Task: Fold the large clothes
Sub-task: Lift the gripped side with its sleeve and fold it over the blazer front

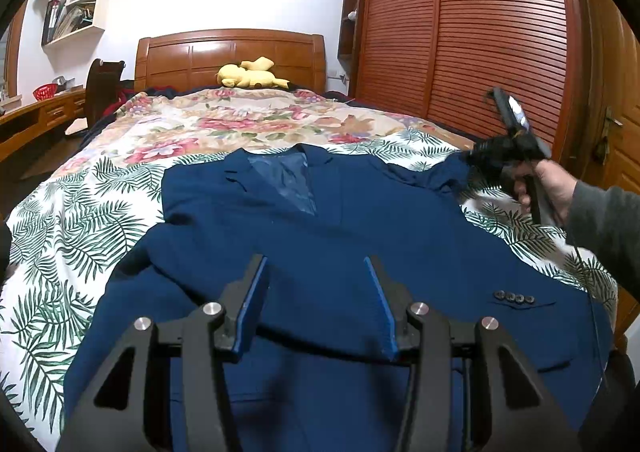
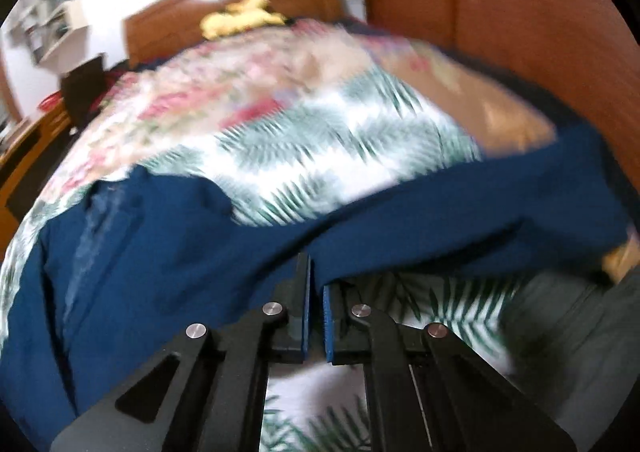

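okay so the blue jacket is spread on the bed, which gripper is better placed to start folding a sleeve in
Right. The right gripper is already shut on the blue jacket at its sleeve edge, while the left gripper hovers open above the jacket's body, gripping nothing.

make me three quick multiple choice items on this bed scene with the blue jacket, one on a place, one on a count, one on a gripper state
1. Where does the yellow plush toy lie?
A. by the wooden headboard
B. on the dark blue suit jacket
C. on the wall shelf

2. How many dark buttons sit in a row on the jacket sleeve?
A. two
B. four
C. six

3. How does the left gripper stand?
A. shut on the jacket
B. open above the jacket
C. shut on the floral bedspread

Answers: 1 A, the toy rests at the head of the bed against the board. 2 B, four buttons show side by side. 3 B, its blue pads stand apart with nothing pinched.
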Motion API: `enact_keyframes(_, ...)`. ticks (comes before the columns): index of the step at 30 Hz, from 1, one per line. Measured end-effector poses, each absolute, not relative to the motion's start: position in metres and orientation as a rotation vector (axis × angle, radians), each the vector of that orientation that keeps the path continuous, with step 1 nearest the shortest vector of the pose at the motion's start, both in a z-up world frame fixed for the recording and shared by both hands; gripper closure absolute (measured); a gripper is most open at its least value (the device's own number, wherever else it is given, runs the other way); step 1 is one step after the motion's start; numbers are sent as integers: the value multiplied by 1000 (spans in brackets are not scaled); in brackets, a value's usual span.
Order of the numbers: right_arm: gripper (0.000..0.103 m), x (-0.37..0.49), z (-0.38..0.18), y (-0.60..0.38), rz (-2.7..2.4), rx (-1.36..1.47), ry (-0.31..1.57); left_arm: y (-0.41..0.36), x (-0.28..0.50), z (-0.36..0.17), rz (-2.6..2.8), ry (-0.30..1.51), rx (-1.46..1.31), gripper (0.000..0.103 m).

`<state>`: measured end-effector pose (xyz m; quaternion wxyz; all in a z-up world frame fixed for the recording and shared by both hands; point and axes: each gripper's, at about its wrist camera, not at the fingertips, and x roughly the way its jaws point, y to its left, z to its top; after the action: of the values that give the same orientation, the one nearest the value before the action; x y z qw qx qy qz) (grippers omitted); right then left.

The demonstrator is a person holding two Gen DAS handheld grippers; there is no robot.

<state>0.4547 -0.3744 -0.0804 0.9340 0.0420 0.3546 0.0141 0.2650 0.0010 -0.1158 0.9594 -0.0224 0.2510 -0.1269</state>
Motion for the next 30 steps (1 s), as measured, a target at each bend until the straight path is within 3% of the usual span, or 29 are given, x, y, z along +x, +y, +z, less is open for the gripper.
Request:
enact_keyframes(7,100,407,-41,-298,291,-31,638,0,266,-116,-254,509,-41,56)
enact_keyframes(18,99,376,-62,-226,414,-158,756,0,264,-116,-254,505,-38,56)
enact_keyframes(28,77,360,-37,-223,357,-230,730,0,265,-116,-254,508,-32,56)
enact_keyframes(30,68,359,-32,-226,365,-216,709,-1,265,-117,-254,509,-33,56)
